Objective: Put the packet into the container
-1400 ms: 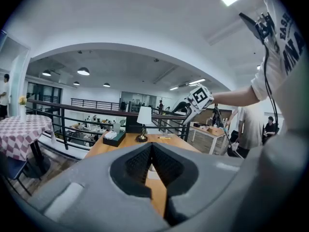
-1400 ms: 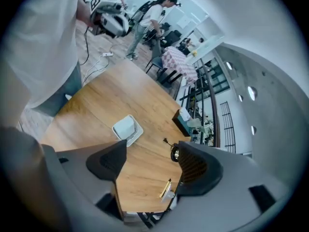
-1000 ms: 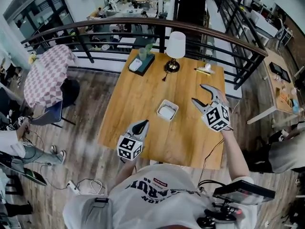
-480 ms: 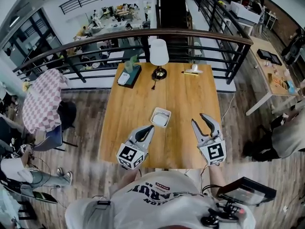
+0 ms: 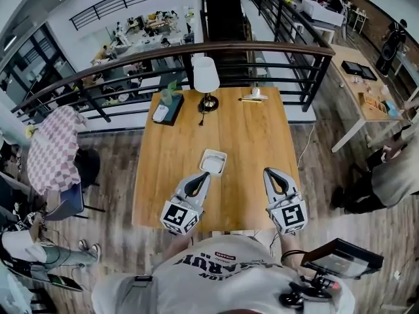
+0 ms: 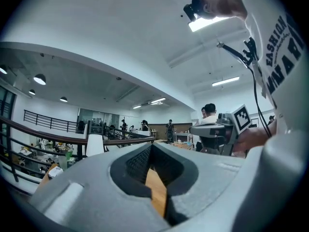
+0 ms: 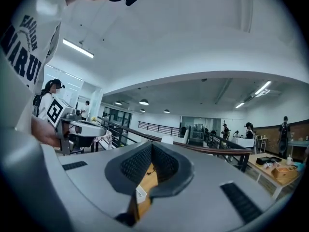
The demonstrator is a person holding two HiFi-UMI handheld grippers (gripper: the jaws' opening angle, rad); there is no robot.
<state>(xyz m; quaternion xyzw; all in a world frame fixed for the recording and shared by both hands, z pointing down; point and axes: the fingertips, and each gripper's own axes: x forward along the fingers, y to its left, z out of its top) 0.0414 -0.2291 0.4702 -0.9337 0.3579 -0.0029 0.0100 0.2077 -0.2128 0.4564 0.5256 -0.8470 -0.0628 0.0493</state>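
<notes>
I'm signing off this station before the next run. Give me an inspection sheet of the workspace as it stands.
Surface: wooden table, mostly bare.
Job's things: white container near the middle, something pale inside; the packet cannot be told apart.
Clutter: lamp, dark tray and small items along the far edge.
Grippers: left gripper claw shut, empty; right gripper claw has just closed, nothing between.
Cables: lamp cord on the table; a cable over the floor at the table's right.
Surroundings: railing behind the table, checkered table at left.
</notes>
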